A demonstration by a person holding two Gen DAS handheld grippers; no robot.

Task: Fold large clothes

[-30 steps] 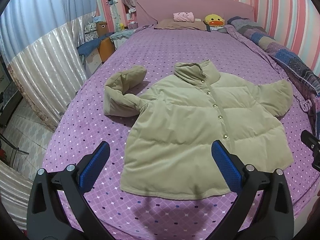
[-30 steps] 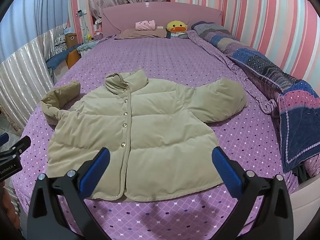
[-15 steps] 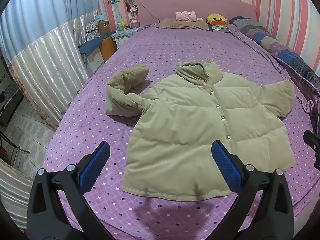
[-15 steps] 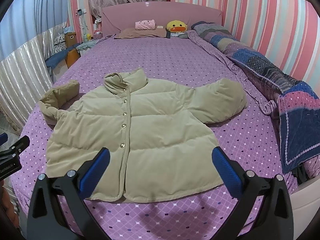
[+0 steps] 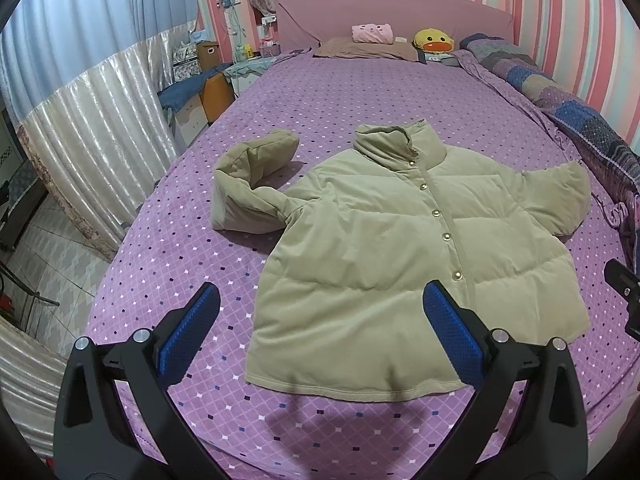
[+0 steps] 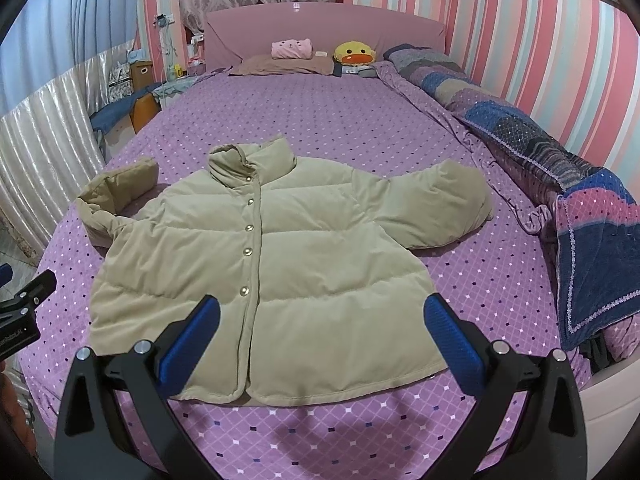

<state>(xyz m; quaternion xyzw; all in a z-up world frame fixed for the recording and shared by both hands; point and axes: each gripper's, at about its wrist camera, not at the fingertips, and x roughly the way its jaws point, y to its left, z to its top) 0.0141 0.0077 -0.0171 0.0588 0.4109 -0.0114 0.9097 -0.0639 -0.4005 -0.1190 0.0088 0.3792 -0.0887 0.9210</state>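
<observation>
Jacket: a pale olive, quilted puffer jacket (image 5: pixel 404 248) with a stand-up collar and a row of pearl snap buttons lies front-up and buttoned on the purple diamond-print bedspread (image 5: pixel 360 92), in the half of the bed nearer its foot edge, with its hem just inside that edge. Its long axis, hem to collar, runs away from both grippers toward the pink headboard (image 6: pixel 324 28), so the hem is the nearest part. The left gripper (image 5: pixel 320 326) hangs above the foot edge with its blue-padded fingers (image 5: pixel 188 332) wide apart and holding nothing; the jacket's left hem corner sits between and just beyond them. The right gripper (image 6: pixel 322 330) is likewise spread and empty, above the button placket and the right half of the hem. Neither touches the fabric. The left sleeve (image 5: pixel 252 184) is bent back on itself toward the bed's left edge, its cuff pointing to the headboard, and is nearer the left gripper; the right sleeve (image 6: pixel 436 204) lies out flat toward the patchwork blue and purple quilt (image 6: pixel 560 184) bunched along the bed's right edge, and is nearer the right gripper. Folding looks not yet begun. A likely first step is bringing each sleeve in across the chest, each gripper taking its own side, though the thick padding may spring back.
</observation>
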